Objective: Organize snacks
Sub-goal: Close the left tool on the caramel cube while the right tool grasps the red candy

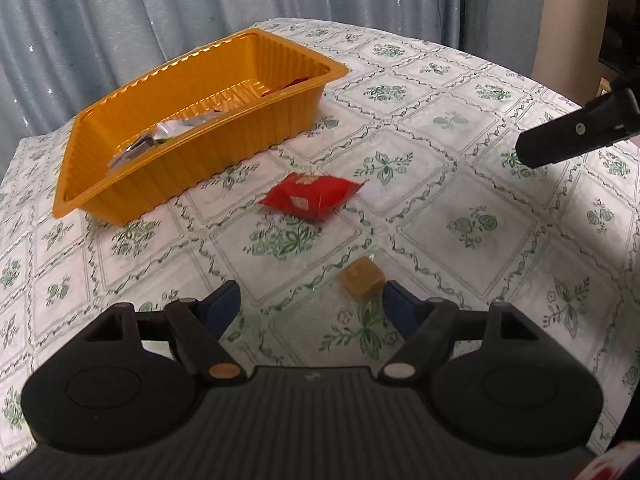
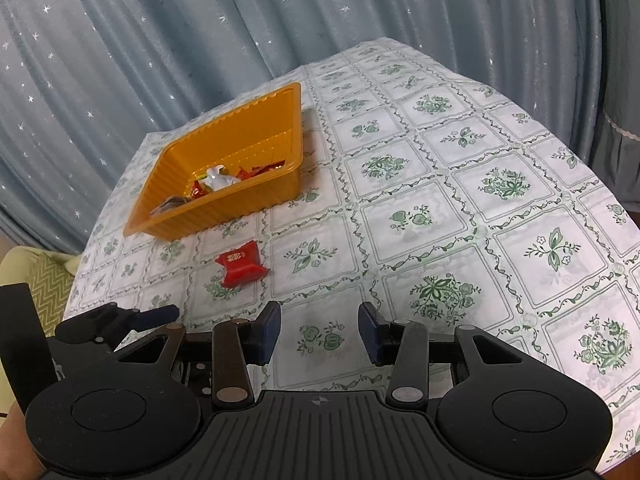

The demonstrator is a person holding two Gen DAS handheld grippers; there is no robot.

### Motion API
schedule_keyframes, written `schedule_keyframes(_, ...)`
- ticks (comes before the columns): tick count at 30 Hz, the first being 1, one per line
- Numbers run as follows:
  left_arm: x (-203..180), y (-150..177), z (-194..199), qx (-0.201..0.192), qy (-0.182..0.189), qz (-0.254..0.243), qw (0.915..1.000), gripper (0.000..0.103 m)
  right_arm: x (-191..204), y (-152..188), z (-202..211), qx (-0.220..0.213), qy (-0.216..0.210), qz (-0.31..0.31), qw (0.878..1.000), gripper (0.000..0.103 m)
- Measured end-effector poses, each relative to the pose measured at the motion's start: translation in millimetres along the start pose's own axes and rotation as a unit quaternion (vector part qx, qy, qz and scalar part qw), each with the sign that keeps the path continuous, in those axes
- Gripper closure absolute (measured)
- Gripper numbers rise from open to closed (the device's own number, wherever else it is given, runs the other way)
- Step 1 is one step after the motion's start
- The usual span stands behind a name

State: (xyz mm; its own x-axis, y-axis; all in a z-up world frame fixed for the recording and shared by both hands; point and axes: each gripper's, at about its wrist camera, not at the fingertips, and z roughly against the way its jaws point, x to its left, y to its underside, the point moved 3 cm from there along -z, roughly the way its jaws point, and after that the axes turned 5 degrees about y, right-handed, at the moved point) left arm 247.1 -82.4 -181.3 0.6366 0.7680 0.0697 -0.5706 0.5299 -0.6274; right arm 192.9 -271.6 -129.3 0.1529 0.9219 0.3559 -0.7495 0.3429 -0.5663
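Note:
My left gripper [image 1: 311, 300] hovers low over the table, open. A brown cube candy [image 1: 362, 280] in clear wrap lies just inside its right fingertip [image 1: 394, 296], apart from the pad. Beyond it lies a red snack packet [image 1: 310, 196] [image 2: 240, 264]. An orange ribbed tray [image 1: 200, 160] [image 2: 224, 208] at the far left holds several wrapped snacks. My right gripper [image 2: 320, 332] is open with only tablecloth between its blue pads. One of its black fingers [image 1: 576, 132] shows at the right of the left wrist view. A finger [image 2: 160, 315] of the left gripper shows at the lower left of the right wrist view.
A white tablecloth [image 2: 460, 208] with green flower squares covers the table. A grey-blue starred curtain [image 2: 160, 40] hangs close behind the far edge. A yellow-green cushion [image 2: 40, 276] sits off the table's left side.

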Motion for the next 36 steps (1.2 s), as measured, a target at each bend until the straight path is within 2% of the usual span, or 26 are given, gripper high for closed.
schedule_keyframes(5,2.9,-6.4,-6.1,-0.004,0.027,0.002,0.9996,0.036,-0.7,-0.1,-4.3,0.002,0.000,-0.002,1.000,0.060)
schedule_keyframes(12,-2.0,-17.2,-12.3,-0.002,0.065,-0.015,0.9978,0.062,-1.0,2.8,-9.8,0.007,0.002,-0.005,1.000,0.060)
schedule_keyframes(17,-2.7,-17.7,-12.3,0.004,0.088,0.011,0.9960,0.081,-0.3,3.5,-11.1,0.007,0.003,-0.003,1.000,0.060)
schedule_keyframes(20,-5.1,-12.6,-6.5,0.003,0.083,0.022,0.9963,0.084,0.2,3.5,-12.1,0.007,0.006,0.000,1.000,0.060)
schedule_keyframes(23,-0.6,-1.1,3.0,-0.001,0.071,0.063,0.9955,0.084,5.6,3.5,-15.6,0.006,0.004,0.016,1.000,0.060)
schedule_keyframes(29,29.1,22.5,24.5,-0.009,0.014,0.177,0.9840,0.084,29.4,-1.0,-33.6,0.003,-0.019,0.066,0.998,0.060)
schedule_keyframes(32,44.3,25.6,32.6,-0.016,-0.008,0.207,0.9783,0.084,42.9,-8.7,-46.9,0.001,-0.031,0.087,0.996,0.060)
schedule_keyframes(36,58.5,24.2,40.3,-0.024,-0.018,0.223,0.9743,0.084,65.6,-23.7,-67.9,-0.001,-0.043,0.128,0.991,0.060)
